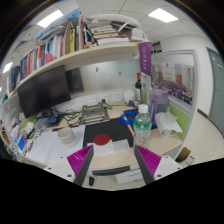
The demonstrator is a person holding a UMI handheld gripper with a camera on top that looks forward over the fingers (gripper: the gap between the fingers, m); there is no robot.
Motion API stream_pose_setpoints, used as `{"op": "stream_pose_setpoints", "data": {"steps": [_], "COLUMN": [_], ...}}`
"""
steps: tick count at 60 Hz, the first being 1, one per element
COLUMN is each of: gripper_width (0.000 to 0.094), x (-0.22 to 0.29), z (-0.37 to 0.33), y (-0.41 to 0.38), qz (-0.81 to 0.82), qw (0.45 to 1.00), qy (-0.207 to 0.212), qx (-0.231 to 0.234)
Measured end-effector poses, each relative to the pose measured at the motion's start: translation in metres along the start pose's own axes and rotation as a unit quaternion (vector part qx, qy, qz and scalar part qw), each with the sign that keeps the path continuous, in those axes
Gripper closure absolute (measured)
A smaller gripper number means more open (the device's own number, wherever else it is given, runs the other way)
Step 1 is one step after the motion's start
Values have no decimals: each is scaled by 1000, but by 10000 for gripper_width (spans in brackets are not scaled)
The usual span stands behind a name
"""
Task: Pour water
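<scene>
While hovering above a cluttered desk (45,150), fingers (78,161) spread apart, gripping nothing, magenta pads facing inward. Far left: dark monitor (43,90) under a shelf of books (60,42). Nearer the middle, beyond the fingers: small pale cup (65,134), red cup (102,140) on a black mat (105,130). Right of that, just ahead of the right-hand pad: clear water bottle (143,128), upright, green label. Farther right: tall purple tumbler (159,101).

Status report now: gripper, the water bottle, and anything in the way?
Gripper open, holding nothing. Water bottle upright on desk, beyond the right finger, cap on. Red cup just ahead between fingers. Desk cluttered around both.
</scene>
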State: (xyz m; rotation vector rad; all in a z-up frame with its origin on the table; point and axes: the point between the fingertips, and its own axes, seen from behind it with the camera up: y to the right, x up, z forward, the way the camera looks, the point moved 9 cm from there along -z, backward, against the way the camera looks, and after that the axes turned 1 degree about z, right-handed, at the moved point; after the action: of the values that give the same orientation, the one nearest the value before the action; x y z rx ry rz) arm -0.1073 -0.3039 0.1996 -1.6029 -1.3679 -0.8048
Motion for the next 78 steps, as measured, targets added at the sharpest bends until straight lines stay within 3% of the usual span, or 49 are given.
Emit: {"op": "stream_pose_setpoints", "data": {"steps": [2,8,21,32,35,53,68,74,78], "gripper_width": [83,83,106,299,429,618,619,618,619], "x": [6,8,19,16,13,18,48,60,69], "z": [35,76,142,176,183,189,184,195,203], "y": [50,102,136,138,140,140,87,50,23], "qz": [0,-23,-92,-118,-115,-142,-278,-389,-453], "qw": [1000,999,995,991,991,988,959,920,890], "qy": [0,-1,46,64,60,67,38,13,23], "qx": [-16,-39,-11,21,22,-2,-35,-43,-40]}}
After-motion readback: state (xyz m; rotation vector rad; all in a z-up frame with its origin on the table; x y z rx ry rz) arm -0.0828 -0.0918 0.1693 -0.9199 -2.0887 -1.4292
